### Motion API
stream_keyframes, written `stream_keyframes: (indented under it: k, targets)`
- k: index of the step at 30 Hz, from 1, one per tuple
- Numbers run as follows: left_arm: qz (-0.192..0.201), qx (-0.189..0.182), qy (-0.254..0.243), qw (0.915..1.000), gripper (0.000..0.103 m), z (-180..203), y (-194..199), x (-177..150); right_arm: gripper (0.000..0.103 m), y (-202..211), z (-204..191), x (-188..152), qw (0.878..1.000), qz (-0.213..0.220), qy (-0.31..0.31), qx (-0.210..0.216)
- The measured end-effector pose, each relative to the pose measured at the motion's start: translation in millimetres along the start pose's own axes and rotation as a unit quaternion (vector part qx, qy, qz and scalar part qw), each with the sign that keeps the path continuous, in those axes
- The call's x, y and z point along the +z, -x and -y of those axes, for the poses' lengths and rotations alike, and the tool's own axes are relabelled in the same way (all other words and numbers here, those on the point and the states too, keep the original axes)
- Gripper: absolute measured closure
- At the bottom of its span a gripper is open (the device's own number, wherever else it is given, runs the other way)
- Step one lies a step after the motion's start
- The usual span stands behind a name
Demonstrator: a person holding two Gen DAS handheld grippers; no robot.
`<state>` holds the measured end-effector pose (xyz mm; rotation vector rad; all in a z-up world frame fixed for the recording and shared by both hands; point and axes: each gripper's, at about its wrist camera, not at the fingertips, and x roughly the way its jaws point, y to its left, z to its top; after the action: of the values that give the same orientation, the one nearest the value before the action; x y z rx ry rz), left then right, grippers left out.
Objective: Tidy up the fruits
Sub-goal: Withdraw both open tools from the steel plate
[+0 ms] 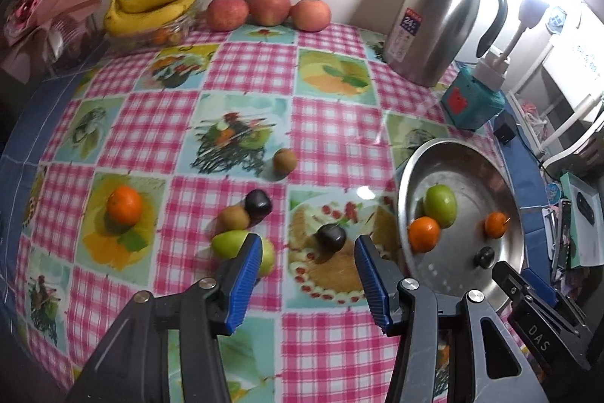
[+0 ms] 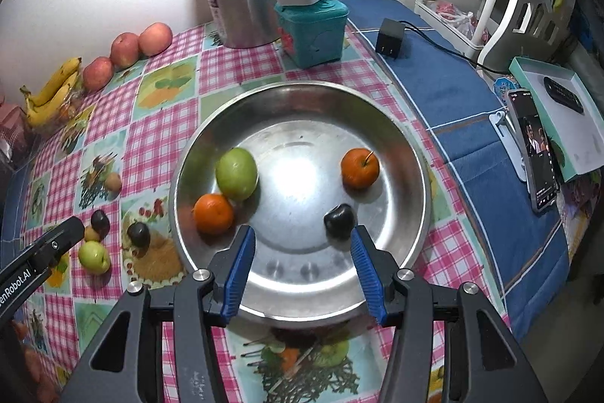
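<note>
Checked tablecloth point(image 1: 241, 63), both tongs point(image 1: 307, 274) empty, parted.

Steel thermos jug point(image 1: 439, 14), teal box point(image 2: 312, 31), black charger point(image 2: 390, 37), phone point(image 2: 534, 148), checked tablecloth point(image 1: 328, 123)

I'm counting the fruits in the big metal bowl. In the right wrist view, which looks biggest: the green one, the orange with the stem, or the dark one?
Largest to smallest as they look:
1. Green fruit
2. Orange with the stem
3. Dark fruit
All three lie in the metal bowl at similar nearness, so the order seems fair.
</note>
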<state>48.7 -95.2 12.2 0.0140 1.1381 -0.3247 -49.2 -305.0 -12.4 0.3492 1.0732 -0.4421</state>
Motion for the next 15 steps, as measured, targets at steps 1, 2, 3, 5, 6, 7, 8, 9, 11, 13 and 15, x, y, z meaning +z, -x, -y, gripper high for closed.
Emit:
stream_keyframes:
  k: [1, 2, 3, 5, 6, 7, 8, 9, 11, 13, 15]
  targets:
    - [-0.001, 0.001, 0.002, 1.0000, 0.048, -2.5, 0.6, -2.1, 0.049, 0.7, -1.1, -1.4, 1.000, 0.000, 0.001, 0.000]
    - [-0.002, 0.001, 0.003, 1.0000, 0.048, -4.2, 1.4, -3.9, 0.049, 1.6, -3.0, -3.7, 1.000, -0.001, 0.003, 0.001]
    - [-0.002, 0.000, 0.004, 1.0000, 0.048, -5.2, 2.1, -5.7, 0.049, 2.2, -4.6, -5.7, 1.000, -0.001, 0.004, 0.001]
    - [-0.003, 0.001, 0.004, 1.0000, 0.048, -7.7, 3.6, -9.5, 0.049, 3.3, -7.5, -9.3, 1.000, -0.002, 0.008, 0.002]
    - [-0.003, 0.002, 0.004, 1.0000, 0.048, -8.5, 4.0, -10.4, 0.049, 3.8, -9.2, -11.4, 1.000, -0.002, 0.010, 0.002]
    - [-0.003, 0.003, 0.003, 1.0000, 0.048, -9.3, 4.5, -11.7, 0.049, 4.1, -9.8, -12.3, 1.000, -0.003, 0.011, 0.002]
    - [-0.003, 0.003, 0.004, 1.0000, 0.048, -9.6, 4.8, -12.2, 0.049, 4.2, -10.6, -13.5, 1.000, -0.004, 0.012, 0.002]
    - [-0.004, 0.003, 0.004, 1.0000, 0.048, -10.3, 4.9, -12.5, 0.049, 4.0, -11.5, -14.3, 1.000, -0.005, 0.013, 0.002]
    - [-0.003, 0.004, 0.004, 1.0000, 0.048, -10.1, 4.8, -12.0, 0.049, 3.7, -11.6, -14.6, 1.000, -0.005, 0.014, 0.003]
    - [-0.004, 0.005, 0.003, 1.0000, 0.048, -9.3, 3.9, -11.5, 0.049, 3.3, -12.3, -14.5, 1.000, -0.006, 0.015, 0.003]
    - [-0.005, 0.005, 0.001, 1.0000, 0.048, -8.2, 2.9, -11.0, 0.049, 1.6, -13.3, -14.2, 1.000, -0.008, 0.017, 0.003]
